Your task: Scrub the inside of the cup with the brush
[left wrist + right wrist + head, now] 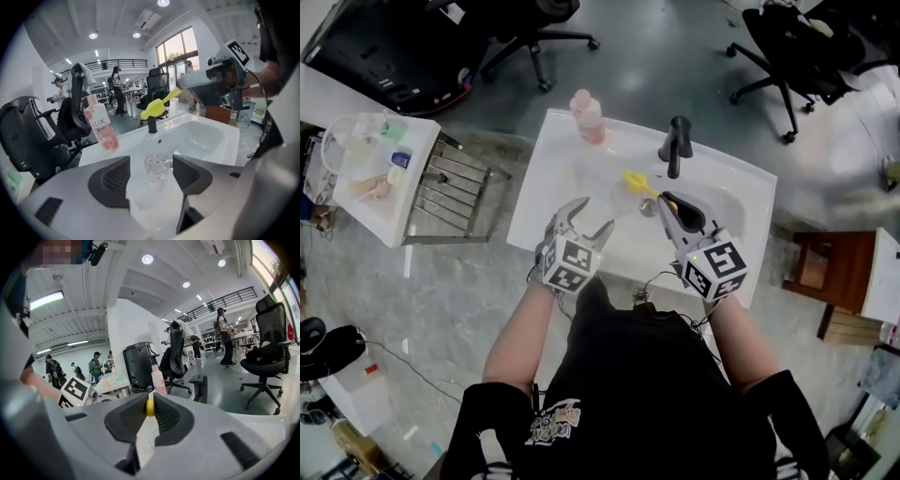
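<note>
- The cup [157, 165] was clear, see-through plastic or glass, dotted with small marks round its wall, its mouth facing up.
- It stood upright on the white sink [546, 173], on the shallow part to the left of the deeper bowl, in front of the black tap [677, 145].
- The left tool [592, 216] had its jaws wide apart. In the left gripper view the cup showed in the gap between them but a little beyond their tips, and neither pad touched it.
- The right tool [149, 422] was closed tight on the handle of the brush [153, 108], whose yellow end showed pinched between the dark pads in the right gripper view.
- The brush was bright yellow, with a thin handle and a thicker, rounded head. From the right tool it reached out to the person's left, toward the tap.
- In the left gripper view, the head hung in the air above the cup and clear of it, not inside.
- A pink bottle [102, 126] marked LUX stood upright on the back edge of the sink, to the left of the tap.
- Both tools were held over the near edge of the sink, with the cup between them in the head view.
</note>
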{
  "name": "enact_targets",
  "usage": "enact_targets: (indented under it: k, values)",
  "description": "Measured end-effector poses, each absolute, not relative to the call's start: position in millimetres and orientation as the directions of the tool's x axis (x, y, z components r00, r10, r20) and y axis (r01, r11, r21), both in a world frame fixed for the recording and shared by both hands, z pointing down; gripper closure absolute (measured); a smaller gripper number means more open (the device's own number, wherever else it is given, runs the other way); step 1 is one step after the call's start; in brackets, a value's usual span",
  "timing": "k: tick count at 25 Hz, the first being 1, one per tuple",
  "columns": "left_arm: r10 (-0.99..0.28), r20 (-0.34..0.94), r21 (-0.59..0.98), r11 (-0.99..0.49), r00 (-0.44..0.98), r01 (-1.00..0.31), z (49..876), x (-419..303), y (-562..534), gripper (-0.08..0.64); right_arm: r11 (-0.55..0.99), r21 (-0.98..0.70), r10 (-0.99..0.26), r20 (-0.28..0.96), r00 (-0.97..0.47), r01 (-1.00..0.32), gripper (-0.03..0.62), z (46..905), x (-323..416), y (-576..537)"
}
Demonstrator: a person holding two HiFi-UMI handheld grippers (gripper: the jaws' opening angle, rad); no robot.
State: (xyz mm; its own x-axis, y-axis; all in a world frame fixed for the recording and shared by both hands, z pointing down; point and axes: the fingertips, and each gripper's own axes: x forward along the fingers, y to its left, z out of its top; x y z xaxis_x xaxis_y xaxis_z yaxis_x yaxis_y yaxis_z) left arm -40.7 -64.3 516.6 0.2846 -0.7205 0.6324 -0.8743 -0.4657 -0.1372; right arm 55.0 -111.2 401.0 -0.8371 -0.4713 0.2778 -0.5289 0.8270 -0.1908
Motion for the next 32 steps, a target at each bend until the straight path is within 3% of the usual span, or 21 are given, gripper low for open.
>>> enact_targets:
  k: [19,32]
  values:
    - [-0.436,0.775,-0.004,-0.728,0.458,-0.686,606.5,-39.4,-90.3,0.29,0.736,-0.2,-0.506,0.472,-0.722,-0.647,0.555,463.5,33.1,-121.5]
    - [-0.325,0.813,0.019,-0.814,0.483,-0.58,653.0,-31.5,-96.6,0.376,0.683,-0.192,-0.497,0.586,-0.641,-0.705,0.555,501.3,32.0,-122.8]
